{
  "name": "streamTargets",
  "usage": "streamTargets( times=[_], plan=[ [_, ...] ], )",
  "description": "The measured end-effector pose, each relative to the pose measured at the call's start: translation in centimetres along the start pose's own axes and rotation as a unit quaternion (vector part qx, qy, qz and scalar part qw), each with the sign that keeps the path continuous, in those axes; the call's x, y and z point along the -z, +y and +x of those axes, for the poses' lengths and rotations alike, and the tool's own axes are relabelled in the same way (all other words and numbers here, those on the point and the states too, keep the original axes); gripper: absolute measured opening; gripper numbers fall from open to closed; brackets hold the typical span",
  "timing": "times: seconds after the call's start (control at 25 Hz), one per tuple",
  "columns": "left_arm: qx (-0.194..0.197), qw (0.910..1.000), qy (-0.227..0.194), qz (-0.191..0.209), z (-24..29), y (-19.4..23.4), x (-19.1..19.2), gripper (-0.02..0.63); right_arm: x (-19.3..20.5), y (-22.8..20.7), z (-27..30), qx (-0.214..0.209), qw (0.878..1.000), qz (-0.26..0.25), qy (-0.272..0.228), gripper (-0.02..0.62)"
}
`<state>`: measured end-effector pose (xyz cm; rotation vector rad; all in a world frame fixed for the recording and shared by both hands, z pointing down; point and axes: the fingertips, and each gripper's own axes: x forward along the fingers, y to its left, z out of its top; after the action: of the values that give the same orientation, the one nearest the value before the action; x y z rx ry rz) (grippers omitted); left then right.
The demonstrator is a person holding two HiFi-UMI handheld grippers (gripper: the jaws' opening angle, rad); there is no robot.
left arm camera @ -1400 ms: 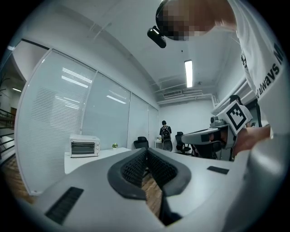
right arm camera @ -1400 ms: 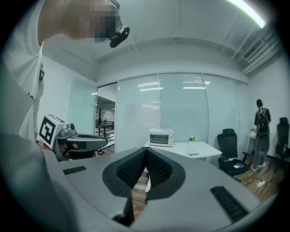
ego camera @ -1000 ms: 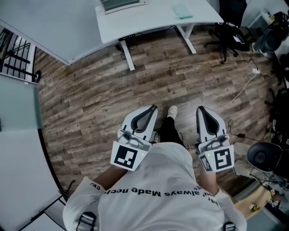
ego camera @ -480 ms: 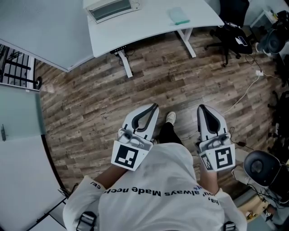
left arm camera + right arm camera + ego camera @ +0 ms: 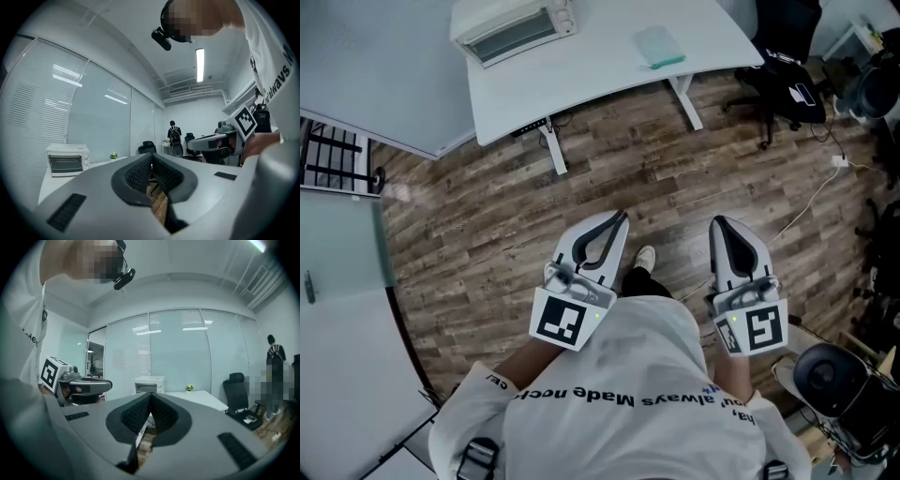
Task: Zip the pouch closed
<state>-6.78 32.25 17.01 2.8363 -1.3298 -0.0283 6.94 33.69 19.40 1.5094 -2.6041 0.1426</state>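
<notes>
A flat pale green pouch lies near the right end of a white desk, far ahead of me in the head view. I cannot tell whether its zip is open. My left gripper is held at waist height over the wooden floor, jaws shut with the tips touching and nothing between them. My right gripper is beside it, also shut and empty. In the left gripper view, the left gripper points toward the desk. The right gripper does the same in its own view. The pouch is not visible in either gripper view.
A white toaster oven stands on the desk's left end and shows as the toaster oven beside a small plant. Black office chairs and floor cables are at the right. A glass partition runs along the left. A person stands far off.
The desk, toaster oven and pouch have slid down and nearer in the head view as I step toward them. Both grippers stay shut at the same height.
</notes>
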Motion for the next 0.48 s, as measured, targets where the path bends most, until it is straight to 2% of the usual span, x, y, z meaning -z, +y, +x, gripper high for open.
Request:
streamTargets(
  times=[0.28, 0.48],
  plan=[
    [-0.009, 0.9999, -0.002, 0.006, 6.1, 0.5, -0.2, 0.023, -0.7, -5.6, 2.2, -0.005, 1.0, -0.001, -0.004, 0.006],
    [-0.016, 0.9998, -0.003, 0.012, 8.7, 0.3, -0.2, 0.023, -1.0, -9.8, 2.3, 0.01, 1.0, -0.004, -0.017, 0.006]
  ],
)
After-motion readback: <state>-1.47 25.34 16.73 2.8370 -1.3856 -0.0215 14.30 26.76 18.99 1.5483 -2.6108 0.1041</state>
